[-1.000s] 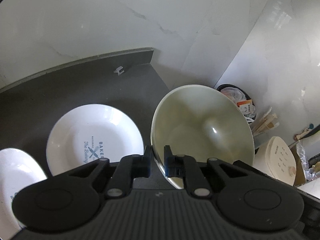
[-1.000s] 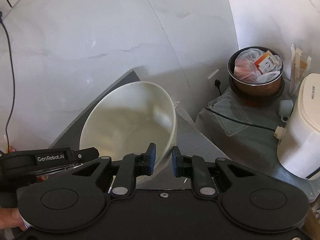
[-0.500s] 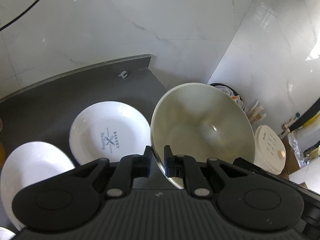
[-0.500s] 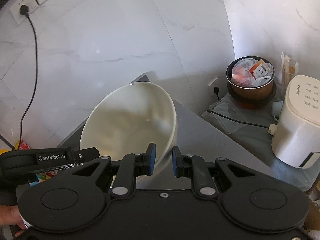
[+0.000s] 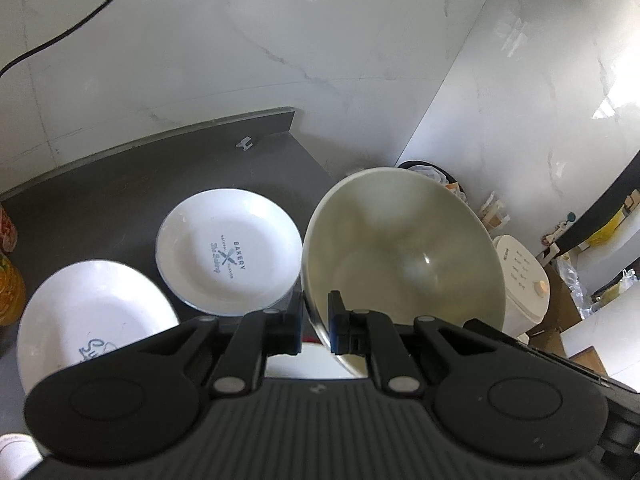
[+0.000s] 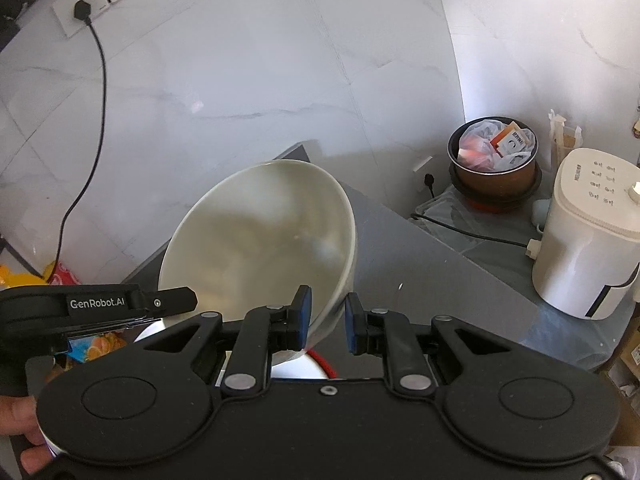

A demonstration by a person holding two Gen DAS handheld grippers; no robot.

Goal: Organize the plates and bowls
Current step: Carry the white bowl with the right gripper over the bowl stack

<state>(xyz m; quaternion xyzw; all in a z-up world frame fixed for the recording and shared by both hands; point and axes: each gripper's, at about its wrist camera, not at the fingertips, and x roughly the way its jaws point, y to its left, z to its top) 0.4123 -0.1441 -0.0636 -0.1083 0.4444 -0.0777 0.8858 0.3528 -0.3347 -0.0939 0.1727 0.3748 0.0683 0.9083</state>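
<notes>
The left gripper (image 5: pixel 315 322) pinches the near rim of the cream bowl (image 5: pixel 404 256), holding it tilted above the dark counter (image 5: pixel 120 184). The right gripper (image 6: pixel 326 322) has the bowl's opposite rim between its fingers; whether the pads press the rim cannot be told. Two white plates lie side by side on the counter: the bakery plate (image 5: pixel 228 252) and a second plate (image 5: pixel 92 316).
</notes>
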